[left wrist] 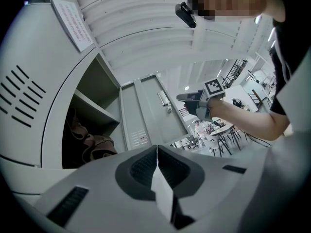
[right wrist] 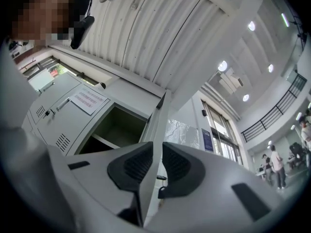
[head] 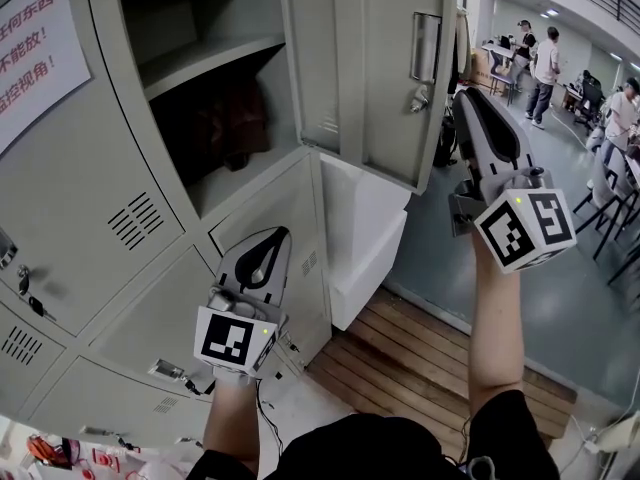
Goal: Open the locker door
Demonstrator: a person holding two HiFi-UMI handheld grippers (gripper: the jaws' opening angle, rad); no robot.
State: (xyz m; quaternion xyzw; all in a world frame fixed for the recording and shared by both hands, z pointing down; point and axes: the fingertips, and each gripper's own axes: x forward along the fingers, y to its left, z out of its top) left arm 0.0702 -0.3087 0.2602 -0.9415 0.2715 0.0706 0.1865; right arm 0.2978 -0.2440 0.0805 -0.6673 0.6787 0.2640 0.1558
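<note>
The grey locker door stands swung out, with its handle and key lock on the outer face. My right gripper is shut on the door's free edge; in the right gripper view the door edge runs up between the pads of that gripper. The open compartment shows a shelf and a dark reddish bag. My left gripper is shut and empty, held low in front of the lower lockers; in its own view the left gripper has its jaws together, facing the door.
Closed lockers with vent slots fill the left, one bearing a paper notice. A white box sits below the open door beside wooden floor slats. People and chairs are at the far right.
</note>
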